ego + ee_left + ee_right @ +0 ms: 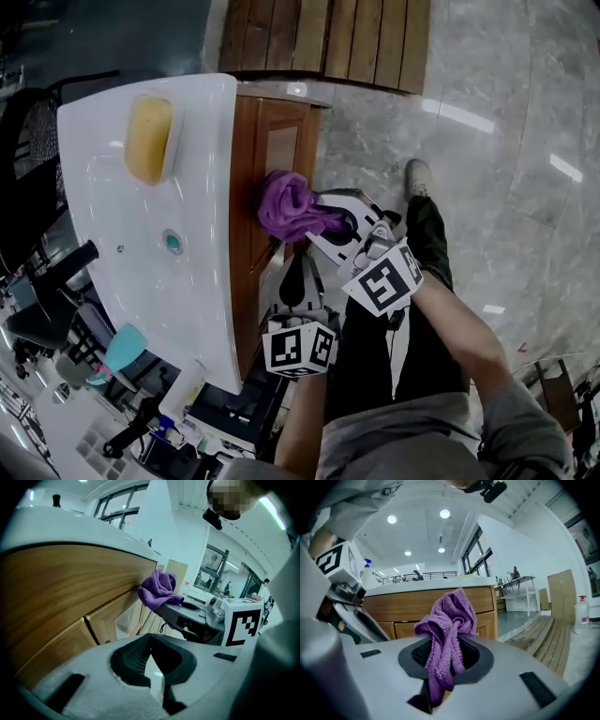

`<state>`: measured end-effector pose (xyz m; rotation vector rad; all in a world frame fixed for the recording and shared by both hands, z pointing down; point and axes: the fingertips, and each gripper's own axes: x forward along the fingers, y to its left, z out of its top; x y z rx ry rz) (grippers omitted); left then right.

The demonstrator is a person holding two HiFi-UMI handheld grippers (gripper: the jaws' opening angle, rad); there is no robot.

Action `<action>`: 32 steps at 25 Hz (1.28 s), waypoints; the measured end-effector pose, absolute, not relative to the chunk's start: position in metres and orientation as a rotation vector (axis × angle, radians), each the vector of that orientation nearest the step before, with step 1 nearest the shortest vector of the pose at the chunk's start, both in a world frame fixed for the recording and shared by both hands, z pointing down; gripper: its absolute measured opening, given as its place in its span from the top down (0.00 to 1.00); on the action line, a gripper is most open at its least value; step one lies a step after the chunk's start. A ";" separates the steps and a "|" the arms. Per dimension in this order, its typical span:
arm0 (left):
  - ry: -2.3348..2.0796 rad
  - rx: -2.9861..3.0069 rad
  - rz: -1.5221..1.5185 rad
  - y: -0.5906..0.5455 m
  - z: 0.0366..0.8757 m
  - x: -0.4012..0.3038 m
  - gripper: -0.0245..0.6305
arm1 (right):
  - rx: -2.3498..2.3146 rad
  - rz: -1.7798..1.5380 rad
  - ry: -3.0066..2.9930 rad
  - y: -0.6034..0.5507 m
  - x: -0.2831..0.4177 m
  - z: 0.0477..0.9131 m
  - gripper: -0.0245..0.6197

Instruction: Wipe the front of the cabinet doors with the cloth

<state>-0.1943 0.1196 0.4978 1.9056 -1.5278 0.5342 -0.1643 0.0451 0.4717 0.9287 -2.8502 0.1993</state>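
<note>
Currently right gripper is clamping its jaws on the bunched purple cloth and is holding it against the wooden cabinet door, just below the white sink edge. Left gripper is hovering beside it, jaws together and empty.

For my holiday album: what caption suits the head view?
Seen from above: right gripper holds a bunched purple terry cloth at the brown wooden cabinet door beneath a white sink.
</note>
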 end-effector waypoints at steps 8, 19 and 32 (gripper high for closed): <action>-1.537 1.899 0.541 0.116 0.501 -0.187 0.95 | 0.801 0.227 -2.817 0.029 -0.186 0.490 0.84; -1.525 1.868 0.570 0.111 0.517 -0.196 0.95 | 0.746 0.320 -2.759 0.020 -0.205 0.520 0.84; -1.483 1.845 0.588 0.105 0.537 -0.202 0.95 | 0.713 0.428 -2.669 0.012 -0.211 0.564 0.84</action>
